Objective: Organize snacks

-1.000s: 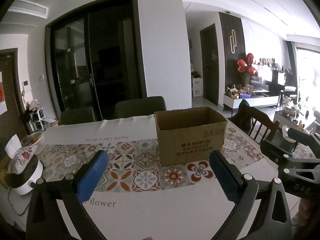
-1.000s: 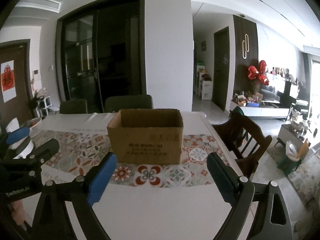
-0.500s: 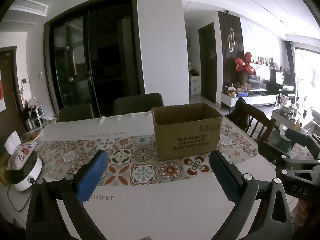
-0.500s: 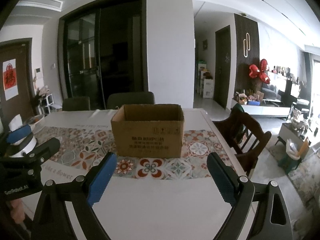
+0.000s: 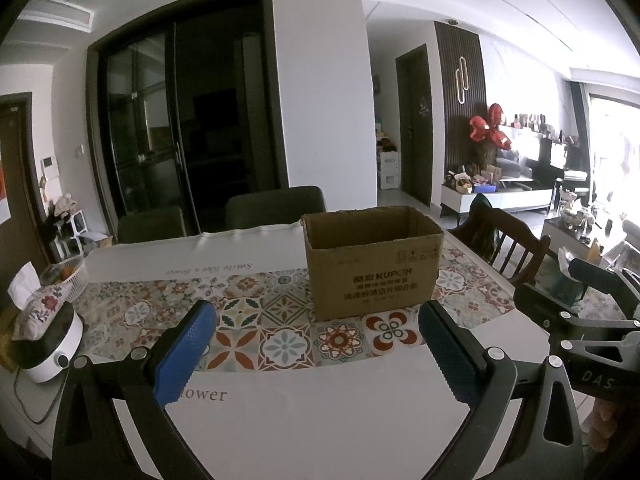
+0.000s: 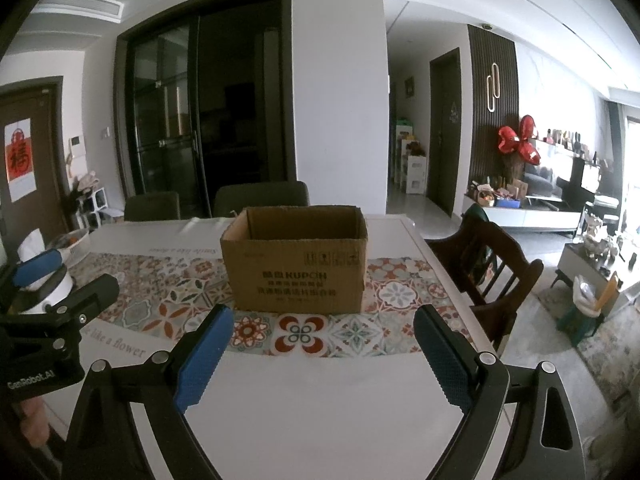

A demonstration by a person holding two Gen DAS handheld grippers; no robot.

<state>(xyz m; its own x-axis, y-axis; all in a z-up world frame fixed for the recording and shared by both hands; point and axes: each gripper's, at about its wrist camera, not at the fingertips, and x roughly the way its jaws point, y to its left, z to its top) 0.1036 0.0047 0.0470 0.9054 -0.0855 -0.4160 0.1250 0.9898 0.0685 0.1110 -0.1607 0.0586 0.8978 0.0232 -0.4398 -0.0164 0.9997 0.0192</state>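
A brown cardboard box [image 5: 374, 262] with its top flaps open stands on the patterned tile band of the white cloth-covered surface [image 5: 320, 412]. It sits near the far right part, with its open top facing up, so things can be dropped in from above. No snacks show anywhere on the surface, and the inside of the box is hidden by its front wall. So the snacks may all be inside the box now, or they may be somewhere out of view; the pictures cannot tell which.

The left gripper [image 5: 316, 354] hangs above the near white part, and its blue-padded fingers [image 5: 184, 354] are spread wide with nothing between them. The right gripper [image 6: 324, 356] is the same, wide apart and holding nothing. Both point at the box, likely so the person can see it well.

There is lots of bare room between the grippers and the box. A white round appliance with a flowered tissue pouch [image 5: 42, 330] sits near the left edge. A dark wooden chair [image 6: 492, 268] stands just past the right edge, so a wide swing that way could bump it.
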